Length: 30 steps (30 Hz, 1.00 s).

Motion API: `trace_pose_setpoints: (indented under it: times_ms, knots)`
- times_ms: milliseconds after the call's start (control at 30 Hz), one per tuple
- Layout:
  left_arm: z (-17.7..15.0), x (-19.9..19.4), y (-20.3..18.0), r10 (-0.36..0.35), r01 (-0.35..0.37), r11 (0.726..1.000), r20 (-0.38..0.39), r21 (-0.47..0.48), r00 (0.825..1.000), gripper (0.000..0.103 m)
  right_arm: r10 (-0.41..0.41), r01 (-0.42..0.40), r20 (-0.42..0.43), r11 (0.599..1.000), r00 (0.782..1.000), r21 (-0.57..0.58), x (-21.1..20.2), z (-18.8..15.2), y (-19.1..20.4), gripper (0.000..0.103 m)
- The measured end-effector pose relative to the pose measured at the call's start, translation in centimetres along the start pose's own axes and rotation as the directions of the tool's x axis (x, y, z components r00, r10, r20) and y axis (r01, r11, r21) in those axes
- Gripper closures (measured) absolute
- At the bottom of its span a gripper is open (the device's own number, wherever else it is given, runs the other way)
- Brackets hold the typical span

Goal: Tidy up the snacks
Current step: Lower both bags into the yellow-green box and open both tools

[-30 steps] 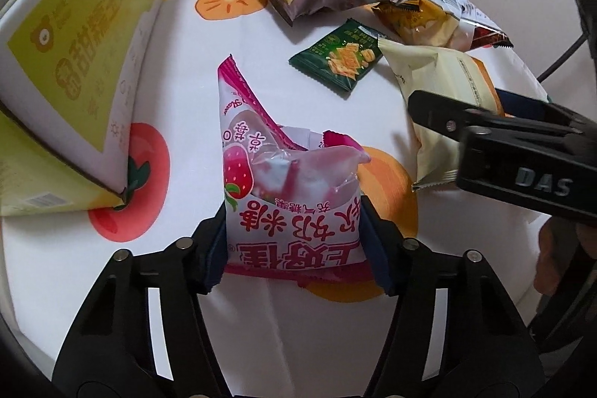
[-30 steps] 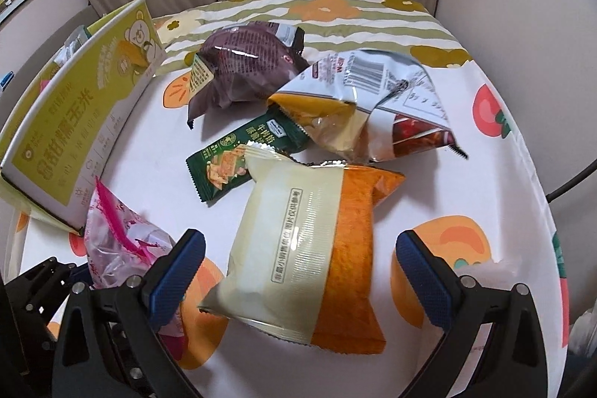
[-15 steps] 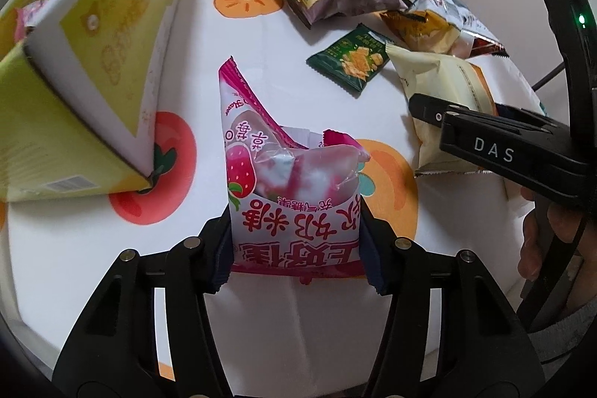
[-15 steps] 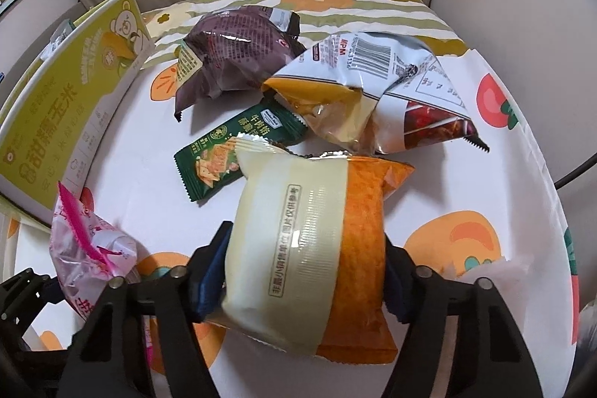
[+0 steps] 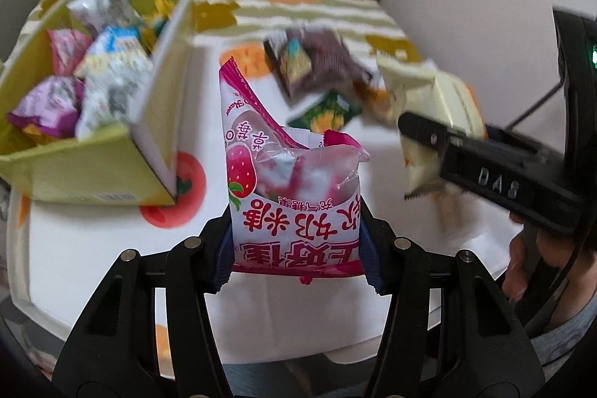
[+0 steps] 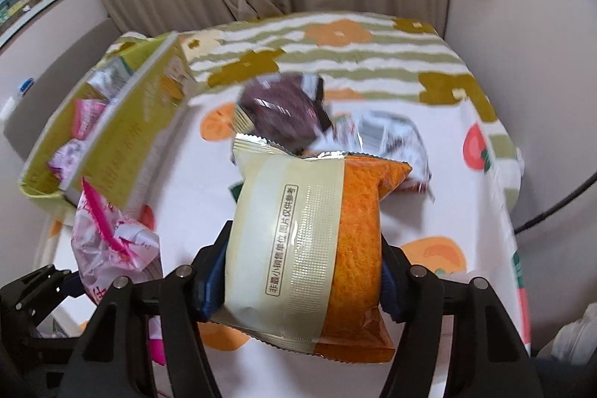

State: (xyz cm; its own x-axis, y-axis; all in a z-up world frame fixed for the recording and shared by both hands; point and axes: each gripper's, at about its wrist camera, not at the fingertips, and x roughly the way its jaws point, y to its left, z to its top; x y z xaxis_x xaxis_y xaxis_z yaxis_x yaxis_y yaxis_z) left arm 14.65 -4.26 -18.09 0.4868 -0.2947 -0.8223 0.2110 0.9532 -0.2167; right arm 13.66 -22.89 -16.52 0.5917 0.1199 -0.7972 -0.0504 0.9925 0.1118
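The left claw (image 5: 296, 250) grips a pink strawberry candy bag (image 5: 293, 181), lifted beside the green box (image 5: 100, 174). The right claw (image 6: 298, 280) clamps a cream-and-orange packet (image 6: 309, 248), hiding blurred snacks behind it on the desk (image 6: 429, 211).

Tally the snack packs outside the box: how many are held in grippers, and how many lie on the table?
Held: 2, pink bag in left gripper, cream-orange pack in right gripper.
On table: 3, purple bag, green packet, silver bag.
Total: 5
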Motion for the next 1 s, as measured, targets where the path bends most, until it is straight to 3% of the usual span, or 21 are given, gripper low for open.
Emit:
trace_pose_setpoints:
  times_ms: [167,333,600,800,833,900,933,1000]
  knots:
    - [3.1,-4.0,1.7,0.039,-0.037,0.999,0.099,-0.024,0.994,0.051,0.052,-0.05,0.057,0.998,0.997,-0.032,-2.4,2.8,2.1,0.042]
    - [6.4,-7.0,6.0,0.102,-0.091,0.993,0.162,-0.076,0.982,0.051,0.114,-0.104,0.109,0.99,0.987,-0.091,-3.5,6.1,5.7,0.042]
    - [11.4,-8.3,15.9,0.213,-0.184,0.966,0.159,-0.182,0.964,0.051,0.214,-0.191,0.108,0.963,0.971,-0.189,-1.4,11.5,13.5,0.042]
    - [14.1,-6.8,21.7,0.245,-0.22,0.954,0.107,-0.203,0.964,0.051,0.244,-0.221,0.079,0.949,0.967,-0.226,1.3,14.0,18.4,0.042]
    - [14.5,-6.3,22.4,0.247,-0.224,0.954,0.095,-0.201,0.964,0.048,0.246,-0.224,0.072,0.947,0.967,-0.23,1.7,14.3,19.2,0.042]
    - [14.9,-5.5,23.6,0.251,-0.233,0.954,0.074,-0.188,0.965,0.03,0.246,-0.225,0.062,0.946,0.967,-0.234,2.5,14.6,20.2,0.042]
    - [14.9,-5.2,24.2,0.259,-0.243,0.952,0.069,-0.185,0.963,0.006,0.244,-0.225,0.055,0.946,0.968,-0.235,2.9,14.8,20.7,0.042]
    - [14.6,-5.1,25.1,0.254,-0.235,0.953,0.083,-0.189,0.964,0.0,0.238,-0.222,0.042,0.947,0.97,-0.232,3.7,14.8,21.3,0.042]
